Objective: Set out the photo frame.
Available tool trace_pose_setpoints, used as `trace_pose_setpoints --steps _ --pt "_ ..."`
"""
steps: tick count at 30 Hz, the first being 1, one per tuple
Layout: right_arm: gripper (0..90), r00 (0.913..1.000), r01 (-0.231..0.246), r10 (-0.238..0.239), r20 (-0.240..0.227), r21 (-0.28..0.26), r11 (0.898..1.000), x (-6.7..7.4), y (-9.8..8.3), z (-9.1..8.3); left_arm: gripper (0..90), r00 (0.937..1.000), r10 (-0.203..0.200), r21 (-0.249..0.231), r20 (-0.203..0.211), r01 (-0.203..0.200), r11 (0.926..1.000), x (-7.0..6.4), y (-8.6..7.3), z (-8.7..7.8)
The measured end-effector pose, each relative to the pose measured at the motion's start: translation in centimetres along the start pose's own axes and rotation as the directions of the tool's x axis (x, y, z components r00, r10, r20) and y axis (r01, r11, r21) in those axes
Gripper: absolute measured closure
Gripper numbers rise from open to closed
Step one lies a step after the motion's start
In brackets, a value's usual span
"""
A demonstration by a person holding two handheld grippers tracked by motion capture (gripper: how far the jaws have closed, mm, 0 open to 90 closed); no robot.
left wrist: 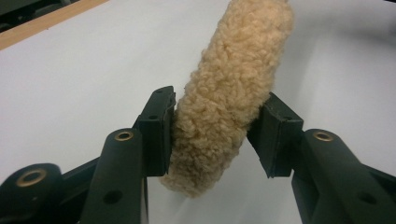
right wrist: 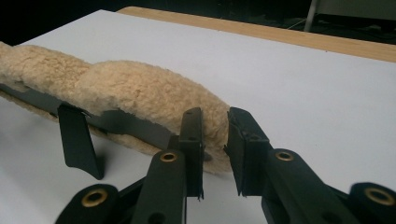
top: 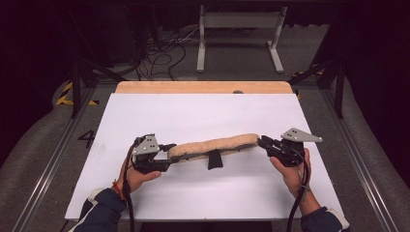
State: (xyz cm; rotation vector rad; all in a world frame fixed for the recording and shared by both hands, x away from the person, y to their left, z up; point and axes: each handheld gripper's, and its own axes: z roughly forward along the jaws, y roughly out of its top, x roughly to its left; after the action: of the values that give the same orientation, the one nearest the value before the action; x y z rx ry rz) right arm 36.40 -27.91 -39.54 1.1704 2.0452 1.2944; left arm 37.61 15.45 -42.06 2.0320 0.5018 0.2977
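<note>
A long tan fleece pad [top: 212, 146] stretches left to right, held between my two grippers over the white table [top: 203, 111]. A black strap tab [top: 214, 159] hangs from its middle. My left gripper [top: 170, 153] is shut on the pad's left end; in the left gripper view the pad [left wrist: 233, 84] is squeezed between the jaws of that gripper [left wrist: 217, 135]. My right gripper [top: 262, 142] is shut on the right end. In the right gripper view the gripper [right wrist: 215, 140] pinches the pad [right wrist: 140, 93] at its tip, with the strap tab [right wrist: 77, 140] dangling farther left.
A wooden strip [top: 203, 87] runs along the table's far edge. Beyond it on the floor stand a white metal frame [top: 239, 29] and loose cables [top: 159, 53]. Metal rails [top: 53, 159] flank the table on both sides.
</note>
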Motion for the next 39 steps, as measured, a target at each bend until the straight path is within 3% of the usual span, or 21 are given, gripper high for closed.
trace_pose_setpoints --steps 8,13,21,31,39 --pt "76.2 0.9999 -0.013 0.013 0.006 0.0 1.0 -0.3 0.3 0.6 57.9 0.9997 0.022 0.011 0.006 -0.022 0.9997 -0.5 0.0 -0.2" --pt "76.0 0.9994 -0.018 0.018 0.028 -0.001 1.0 -0.5 0.5 1.3 60.4 0.9984 0.055 0.023 -0.008 -0.055 0.9982 -1.2 0.1 -0.2" --pt "74.6 0.9987 -0.01 0.01 0.05 -0.009 1.0 -0.2 0.8 1.1 58.4 0.9981 0.061 0.018 0.006 -0.061 0.998 -1.5 0.1 -0.3" --pt "73.2 1.0 -0.002 0.002 0.003 -0.024 1.0 0.9 0.9 -0.1 46.7 0.9987 0.021 -0.043 0.046 -0.019 0.9989 -1.5 0.5 0.0" --pt "79.7 0.9982 0.029 -0.029 -0.052 -0.003 1.0 2.5 0.9 0.2 57.4 0.998 0.024 -0.044 0.058 -0.022 0.9988 -1.7 0.5 0.2"
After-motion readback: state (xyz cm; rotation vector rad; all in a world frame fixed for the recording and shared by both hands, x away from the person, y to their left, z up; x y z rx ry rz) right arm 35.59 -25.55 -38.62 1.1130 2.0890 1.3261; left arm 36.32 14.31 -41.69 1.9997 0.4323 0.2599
